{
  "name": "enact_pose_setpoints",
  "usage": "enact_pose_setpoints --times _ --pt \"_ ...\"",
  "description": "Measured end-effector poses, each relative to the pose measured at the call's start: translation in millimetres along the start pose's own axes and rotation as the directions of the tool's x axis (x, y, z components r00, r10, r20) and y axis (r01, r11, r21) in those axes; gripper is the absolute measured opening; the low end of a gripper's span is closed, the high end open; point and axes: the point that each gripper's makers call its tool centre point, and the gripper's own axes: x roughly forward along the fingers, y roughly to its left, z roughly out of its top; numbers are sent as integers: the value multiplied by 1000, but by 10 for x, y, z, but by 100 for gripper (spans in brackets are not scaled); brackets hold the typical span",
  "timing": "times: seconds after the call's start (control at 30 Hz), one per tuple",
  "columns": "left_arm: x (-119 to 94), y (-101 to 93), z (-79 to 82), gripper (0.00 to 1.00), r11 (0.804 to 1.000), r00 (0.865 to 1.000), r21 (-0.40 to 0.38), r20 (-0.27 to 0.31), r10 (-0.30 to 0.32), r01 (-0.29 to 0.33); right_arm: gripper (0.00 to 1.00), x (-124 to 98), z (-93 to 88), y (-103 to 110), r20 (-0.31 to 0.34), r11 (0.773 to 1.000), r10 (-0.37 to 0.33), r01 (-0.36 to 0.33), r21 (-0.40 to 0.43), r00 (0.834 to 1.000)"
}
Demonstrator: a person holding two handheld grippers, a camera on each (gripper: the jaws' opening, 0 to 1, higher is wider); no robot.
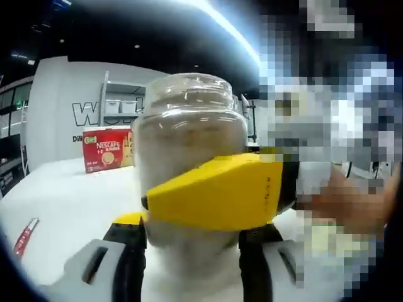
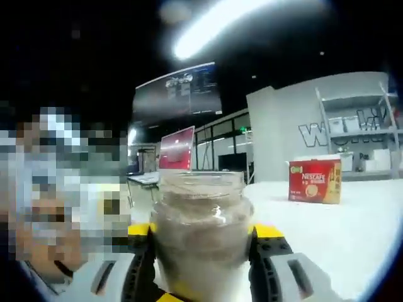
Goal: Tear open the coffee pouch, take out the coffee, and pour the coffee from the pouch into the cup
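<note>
Centre of the left gripper view: one clear glass jar (image 1: 189, 145), upright, no lid seen on its open mouth, its wall clouded with a brownish powder up to the shoulder. Left gripper (image 1: 192, 264) rises from the bottom edge, its two dark jaws standing either side of the jar's base; whether they actually press the glass cannot be told, as the contact is hidden. Across the lower front of the jar lies a yellow jaw of the right gripper (image 1: 217, 192), entering from the right of the frame and pressed flat against the glass. At right of the frame, a person's hand (image 1: 352, 204), blurred, just behind that yellow part.

Left of the frame, middle height: one red Nescafé box (image 1: 107, 149), standing on the white table (image 1: 69, 207), well apart from the jar. Lower left edge: one slim red-and-white sachet (image 1: 24, 236), lying flat on the table.

Background, upper left: grey wall with large white lettering, partly hidden by the jar, and a metal shelf rack (image 1: 119, 100) in front of it.

Centre bottom of the right gripper view: the same jar (image 2: 201, 233), between the right gripper's (image 2: 201, 277) two dark jaws with yellow showing behind the glass at both sides; the jaws are set narrowly to the jar's width and hold it. Right of the frame: the Nescafé box (image 2: 315, 181) on the table (image 2: 352, 233). Upper centre, behind the jar: a small red screen (image 2: 176, 150) and a dark display board (image 2: 177, 91) above it.
</note>
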Motion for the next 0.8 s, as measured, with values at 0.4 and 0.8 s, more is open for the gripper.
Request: enact_pose_setpoints --times 0.4,0.8 --pt "-11 209 120 59 998 998 57 68 15 -19 57 59 68 5 30 993 -59 62 -97 998" --pt "-198 -240 55 57 1000 1000 21 22 -6 6 57 46 -74 -227 -4 995 -97 97 35 995"
